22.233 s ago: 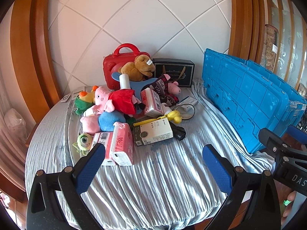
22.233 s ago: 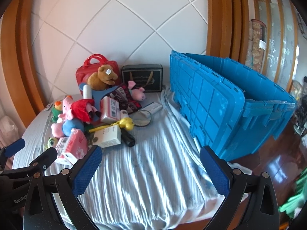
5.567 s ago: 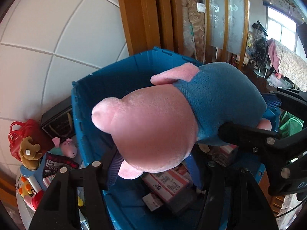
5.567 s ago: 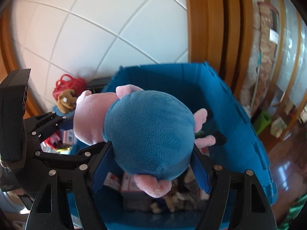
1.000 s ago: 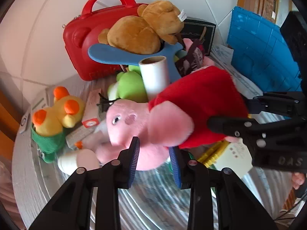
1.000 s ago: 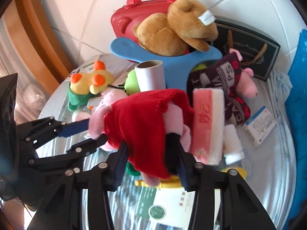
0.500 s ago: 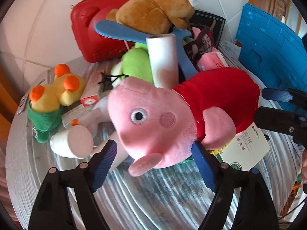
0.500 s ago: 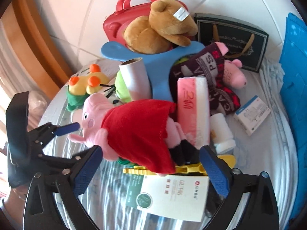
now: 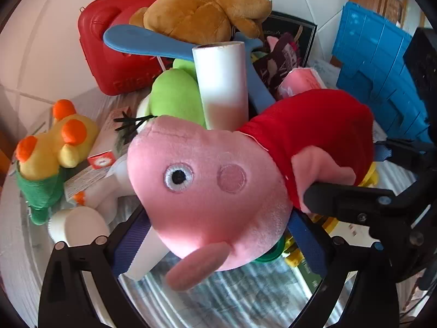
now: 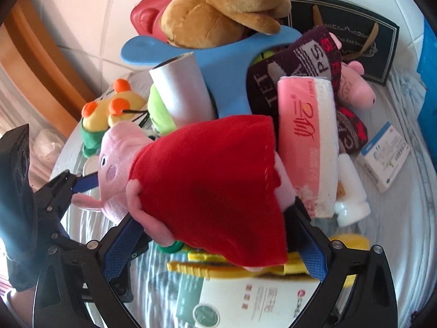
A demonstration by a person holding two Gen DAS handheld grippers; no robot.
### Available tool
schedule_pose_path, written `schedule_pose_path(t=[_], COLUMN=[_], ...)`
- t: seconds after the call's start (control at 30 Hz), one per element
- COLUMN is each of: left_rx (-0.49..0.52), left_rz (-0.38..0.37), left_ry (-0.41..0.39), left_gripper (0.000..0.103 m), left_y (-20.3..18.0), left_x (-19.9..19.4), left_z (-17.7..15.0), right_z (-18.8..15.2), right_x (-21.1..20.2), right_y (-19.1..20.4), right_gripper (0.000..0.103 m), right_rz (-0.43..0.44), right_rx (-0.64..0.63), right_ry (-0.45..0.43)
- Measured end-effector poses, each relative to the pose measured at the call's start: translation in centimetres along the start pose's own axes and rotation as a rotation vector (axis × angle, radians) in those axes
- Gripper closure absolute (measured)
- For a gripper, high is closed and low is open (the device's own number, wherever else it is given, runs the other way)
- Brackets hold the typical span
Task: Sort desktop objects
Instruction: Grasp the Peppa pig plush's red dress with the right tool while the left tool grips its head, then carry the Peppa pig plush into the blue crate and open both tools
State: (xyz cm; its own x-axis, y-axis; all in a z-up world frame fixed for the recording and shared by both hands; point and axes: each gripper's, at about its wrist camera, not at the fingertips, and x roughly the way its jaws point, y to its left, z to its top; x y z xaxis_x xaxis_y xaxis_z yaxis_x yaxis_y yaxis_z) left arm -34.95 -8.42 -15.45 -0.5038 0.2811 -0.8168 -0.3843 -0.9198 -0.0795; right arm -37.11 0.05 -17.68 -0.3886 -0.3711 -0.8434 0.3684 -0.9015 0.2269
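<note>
- Plush is what I'm dealing with: the pink pig in the red dress point(image 9: 218, 186) fills the middle of the left wrist view, head toward the camera, and in the right wrist view point(image 10: 207, 188) its dress takes up the centre.
- My left gripper point(image 9: 218, 240) has its blue pads point(image 9: 133, 240) on either side of the pig's head, pressed into the plush, so I read it as holding the head.
- My right gripper point(image 10: 215, 243) straddles the dress and lower body with its pads against the fabric; it looks closed on the toy, though how firm the bite is I cannot tell.
- I judge the pig light and very soft. It will squash under the pads and sag between the two holds, not stay rigid.
- The fleece should grip well and not slide, and nothing about it is fragile, so a firm squeeze is safe.
- The stuffed head and torso are the places to hold; the loose dress hem, ear and arm would stretch or slip free.
- The rest of the pile sits behind it: brown bear point(image 9: 207, 8) and red case point(image 9: 109, 52) at upper centre and upper left, white roll point(image 9: 221, 87) just behind the pig, pink tissue pack point(image 10: 308, 136) right of centre.
- The blue crate point(image 9: 382, 76) at the upper right edge is my guess for where it goes.
</note>
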Motion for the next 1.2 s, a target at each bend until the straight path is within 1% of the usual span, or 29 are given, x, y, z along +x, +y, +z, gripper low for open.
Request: schedule_pose_path(t=[0.03,0.07,0.1,0.13,0.2,0.4,0.53,0.73,0.87,1.03,1.1,1.17,1.2], left_rx=[0.002,0.002,0.001,-0.002,-0.007,0.03,0.048,0.074,0.099,0.138,0.154,0.169,0.176], left_rz=[-0.007,0.0,0.005,0.004,0.005,0.05,0.073,0.071,0.057,0.018,-0.007,-0.027,-0.038], left_ry=[-0.005,-0.011,-0.023,-0.032,-0.051,-0.126,-0.183,-0.266,-0.332,-0.422,-0.449,-0.459,-0.461], left_gripper=[0.011,0.014,0.017,0.02,0.021,0.021,0.021,0.021,0.021,0.021,0.021,0.021,0.021], left_y=[0.0,-0.2,-0.3,-0.5,-0.8,-3.3,-5.6,-10.2,-14.3,-20.8,-23.8,-26.9,-28.5], left_x=[0.0,-0.2,-0.6,-1.0,-2.1,-6.6,-10.1,-14.1,-16.6,-19.7,-20.7,-21.5,-21.8], left_z=[0.1,0.1,0.1,0.1,0.0,0.4,0.8,1.8,2.4,3.9,5.0,6.1,6.8], right_z=[0.1,0.2,0.2,0.2,0.1,-1.0,-1.8,-2.9,-4.2,-5.7,-6.4,-7.0,-7.3], right_x=[-0.1,-0.3,-0.7,-1.2,-2.1,-7.0,-11.2,-17.7,-23.1,-29.9,-33.1,-35.6,-37.3], right_y=[0.0,0.1,0.2,0.3,0.4,0.4,0.3,-0.4,-2.2,-4.8,-6.5,-8.0,-9.4], right_gripper=[0.003,0.017,0.023,0.025,0.03,0.031,0.03,0.03,0.03,0.03,0.03,0.03,0.03], right_rz=[-0.006,-0.009,-0.011,-0.02,-0.02,0.003,0.014,-0.016,-0.055,-0.115,-0.151,-0.175,-0.191], right_rx=[-0.005,-0.012,-0.019,-0.027,-0.035,-0.048,-0.052,-0.074,-0.083,-0.085,-0.079,-0.066,-0.056], right_ry=[-0.006,-0.011,-0.019,-0.026,-0.04,-0.12,-0.18,-0.273,-0.349,-0.436,-0.472,-0.495,-0.512])
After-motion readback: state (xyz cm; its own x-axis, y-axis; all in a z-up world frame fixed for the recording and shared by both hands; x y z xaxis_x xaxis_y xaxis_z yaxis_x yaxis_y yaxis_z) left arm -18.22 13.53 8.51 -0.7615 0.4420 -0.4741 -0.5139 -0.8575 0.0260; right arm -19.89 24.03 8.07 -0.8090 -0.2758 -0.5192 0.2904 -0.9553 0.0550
